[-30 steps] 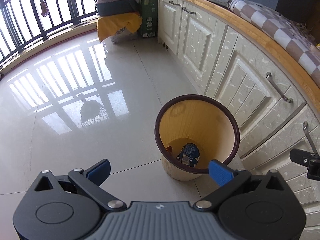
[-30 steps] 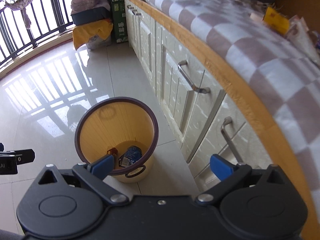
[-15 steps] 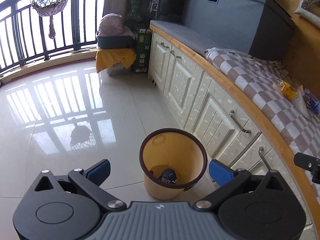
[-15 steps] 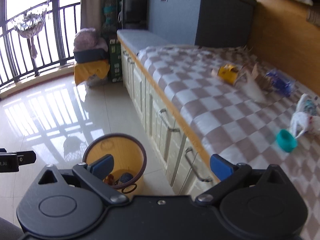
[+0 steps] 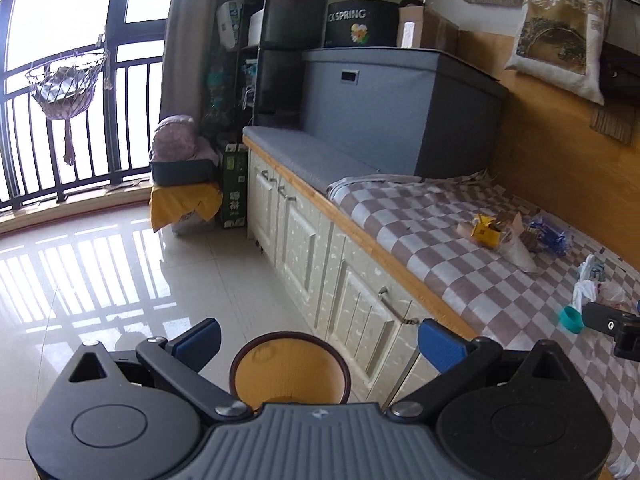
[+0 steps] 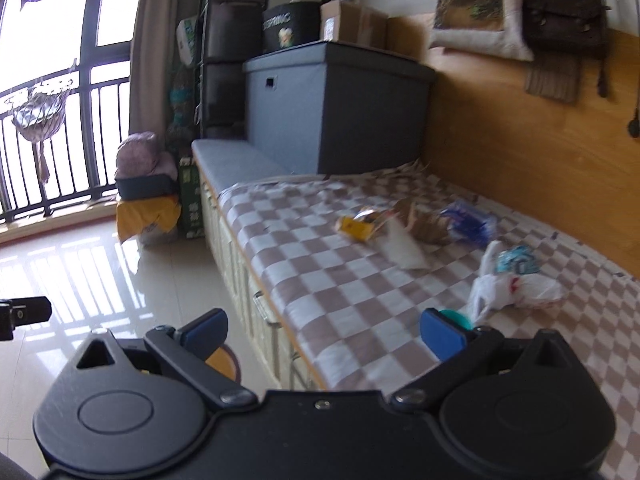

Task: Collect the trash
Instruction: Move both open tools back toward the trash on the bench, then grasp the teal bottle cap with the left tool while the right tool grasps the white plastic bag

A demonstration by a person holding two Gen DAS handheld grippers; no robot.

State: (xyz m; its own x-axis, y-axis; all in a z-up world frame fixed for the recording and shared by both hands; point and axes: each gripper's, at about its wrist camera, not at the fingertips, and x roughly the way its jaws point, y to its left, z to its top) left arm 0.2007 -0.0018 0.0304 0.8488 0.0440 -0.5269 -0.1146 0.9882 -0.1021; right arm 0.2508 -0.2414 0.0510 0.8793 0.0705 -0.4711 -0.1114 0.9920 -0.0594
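Left wrist: gripper [image 5: 318,338] hanging spread wide, pinching nothing, above bin [image 5: 289,368] standing on floor [image 5: 100,272] just beside cabinets [image 5: 340,280]. Trash lying on checkered bench [image 5: 420,236]: yellow box [image 5: 485,233], blue wrapper [image 5: 548,233], white bag [image 5: 596,286], teal cap [image 5: 569,319].

Right wrist: gripper [image 6: 323,330] also gaping, carrying nothing, pointing over bench [image 6: 320,272]. Yellow box [image 6: 357,227], blue wrapper [image 6: 469,220], white bag [image 6: 512,284] resting well apart from bin [image 6: 224,364]; cap [image 6: 456,315] peeking beside right fingertip.

Strong daylight from the balcony window [image 5: 68,20], blown out white. Glare stripes on the floor tiles [image 5: 92,264]. Right wrist view motion-blurred; left sharp. Fisheye bends edges in both views.
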